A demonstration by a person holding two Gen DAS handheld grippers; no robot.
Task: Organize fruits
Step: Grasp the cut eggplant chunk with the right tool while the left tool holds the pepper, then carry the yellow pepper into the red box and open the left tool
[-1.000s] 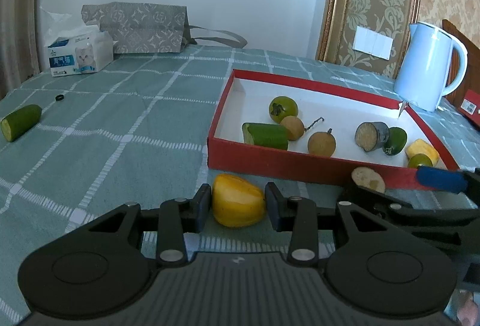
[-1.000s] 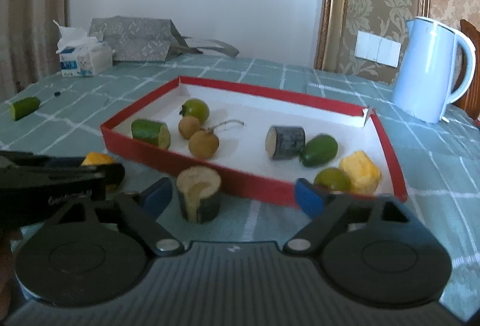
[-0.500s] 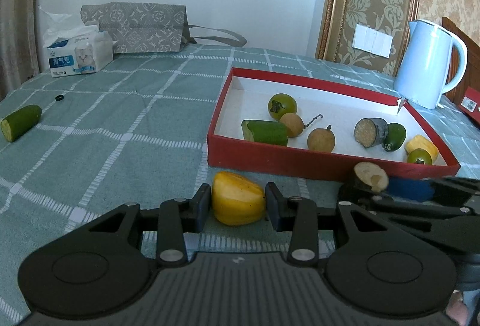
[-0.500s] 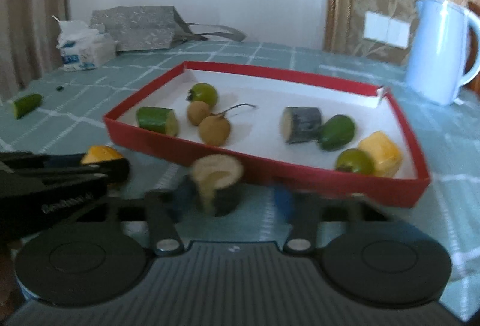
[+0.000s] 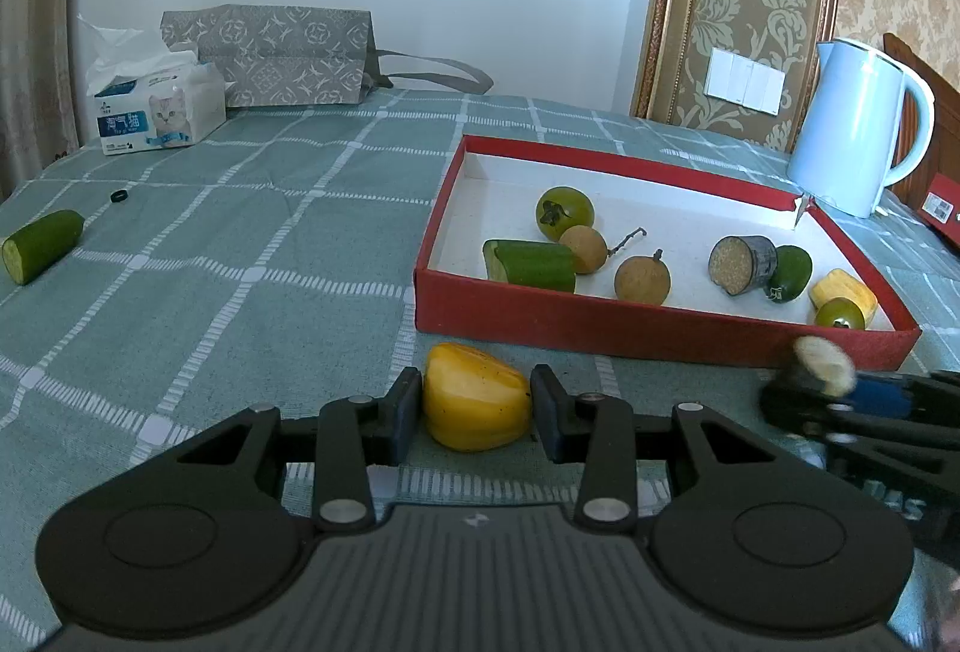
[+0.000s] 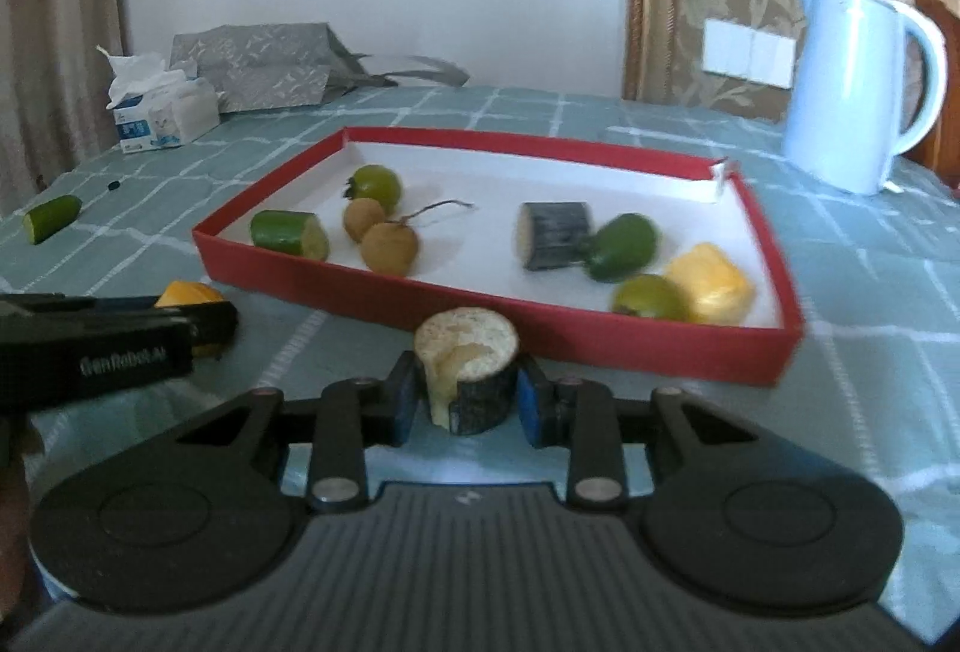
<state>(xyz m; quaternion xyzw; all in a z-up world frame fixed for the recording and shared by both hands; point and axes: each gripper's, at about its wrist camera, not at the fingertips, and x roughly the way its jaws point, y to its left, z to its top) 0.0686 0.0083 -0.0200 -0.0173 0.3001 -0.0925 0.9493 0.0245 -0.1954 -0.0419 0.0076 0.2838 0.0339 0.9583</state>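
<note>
Right gripper (image 6: 465,403) just closed on dark-rind stub (image 6: 467,370) before red tray (image 6: 600,346); left gripper (image 5: 474,415) clamps yellow piece (image 5: 474,397). Grasp step; next lift both over tray's near wall.

yellow fruit chunk (image 5: 474,395): on the cloth just before the red tray's (image 5: 660,331) near wall. dark-skinned stub with pale cut top (image 6: 467,370): upright, also outside that wall. in the tray: green tomato (image 5: 564,211), cucumber piece (image 5: 531,265), two longans (image 5: 642,278), dark stub on its side (image 5: 743,265). another cucumber piece (image 5: 41,245) lies far left.
</note>
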